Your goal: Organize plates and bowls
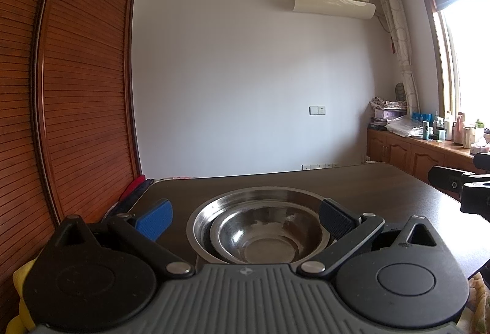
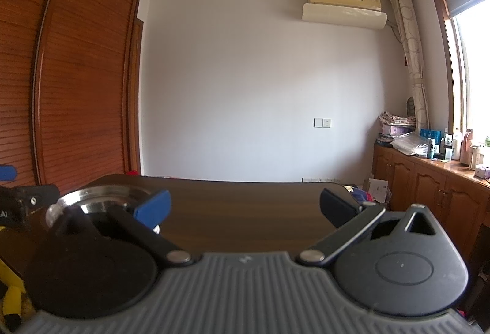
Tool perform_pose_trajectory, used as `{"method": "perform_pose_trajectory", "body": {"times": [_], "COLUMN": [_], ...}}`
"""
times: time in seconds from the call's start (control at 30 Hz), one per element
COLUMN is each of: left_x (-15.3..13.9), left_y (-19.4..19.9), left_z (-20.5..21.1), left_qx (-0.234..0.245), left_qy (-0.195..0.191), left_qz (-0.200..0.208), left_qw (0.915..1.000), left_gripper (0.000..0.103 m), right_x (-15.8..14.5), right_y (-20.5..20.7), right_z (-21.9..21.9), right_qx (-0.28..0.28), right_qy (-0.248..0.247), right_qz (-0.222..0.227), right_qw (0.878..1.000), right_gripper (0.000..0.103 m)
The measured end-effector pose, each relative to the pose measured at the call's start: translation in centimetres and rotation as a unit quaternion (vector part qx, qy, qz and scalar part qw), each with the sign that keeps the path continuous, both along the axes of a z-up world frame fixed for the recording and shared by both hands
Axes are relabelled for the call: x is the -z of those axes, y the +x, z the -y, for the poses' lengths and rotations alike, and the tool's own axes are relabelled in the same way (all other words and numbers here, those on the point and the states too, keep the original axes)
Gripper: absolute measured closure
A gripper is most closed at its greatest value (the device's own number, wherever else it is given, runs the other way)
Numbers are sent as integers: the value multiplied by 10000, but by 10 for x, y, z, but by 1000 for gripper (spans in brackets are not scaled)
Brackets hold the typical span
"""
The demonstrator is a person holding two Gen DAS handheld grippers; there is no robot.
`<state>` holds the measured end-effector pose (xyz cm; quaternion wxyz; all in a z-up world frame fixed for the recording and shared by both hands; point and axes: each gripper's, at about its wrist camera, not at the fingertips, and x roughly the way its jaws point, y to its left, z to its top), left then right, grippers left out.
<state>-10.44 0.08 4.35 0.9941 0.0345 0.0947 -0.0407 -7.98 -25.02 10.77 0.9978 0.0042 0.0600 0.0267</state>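
A small steel bowl (image 1: 263, 237) sits nested inside a larger steel bowl (image 1: 214, 208) on the dark wooden table (image 1: 382, 190). My left gripper (image 1: 245, 217) is open, its blue pads standing wide on either side of the nested bowls without touching them. In the right wrist view the same steel bowls (image 2: 101, 199) lie at the left, partly hidden behind my right gripper's left finger. My right gripper (image 2: 245, 208) is open over bare table (image 2: 245, 211), with nothing between its pads. The left gripper's body (image 2: 18, 205) shows at the far left edge.
A tall wooden louvred wardrobe (image 1: 79, 89) stands at the left. Low wooden cabinets (image 1: 407, 150) with bottles and clutter run under the window at the right. The right gripper's body (image 1: 471, 190) juts in at the right edge. The table's far edge meets a white wall.
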Motion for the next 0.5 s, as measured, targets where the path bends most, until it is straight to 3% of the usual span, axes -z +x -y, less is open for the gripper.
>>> {"method": "perform_pose_trajectory", "body": {"times": [0.5], "left_x": [0], "left_y": [-1], "left_z": [0], "left_qx": [1], "left_qy": [-5], "left_qz": [0], "left_qw": [10000], "left_gripper": [0], "right_x": [0], "right_y": [0], "right_z": [-1], "right_qx": [6], "right_qy": [6], "right_qz": [-18], "right_qw": [10000], "right_gripper": [0]}}
